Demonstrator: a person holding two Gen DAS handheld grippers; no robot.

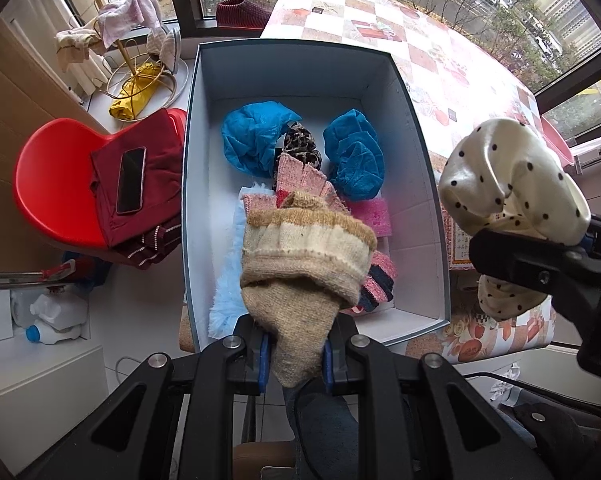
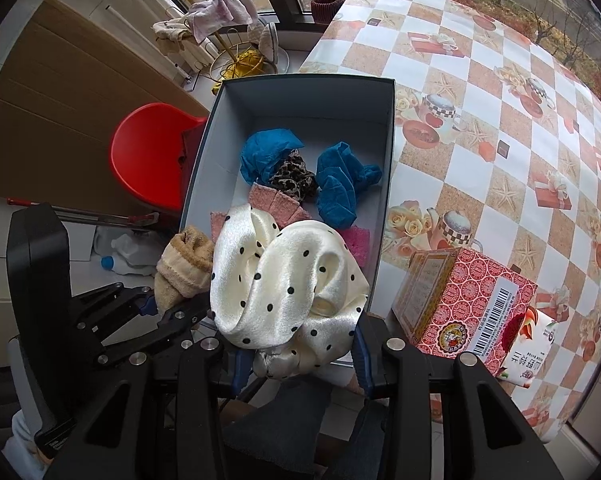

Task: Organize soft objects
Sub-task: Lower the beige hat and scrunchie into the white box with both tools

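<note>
Step in hand: carrying to box (image 1: pixel 416 152). Left gripper (image 1: pixel 294 360) clamps a beige knit sock (image 1: pixel 300 272) above the box; right gripper (image 2: pixel 296 360) clasps a cream dotted cloth (image 2: pixel 284 280) at its near edge. Next, probably: lower, release inside.

I'm in a home: a checked teapot-print oilcloth table (image 2: pixel 480 92) by the window, a red plastic chair (image 1: pixel 56 184) left of it

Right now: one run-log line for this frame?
left hand-held gripper: shut on beige knit sock | right hand-held gripper: shut on polka-dot cloth | both over open box
</note>
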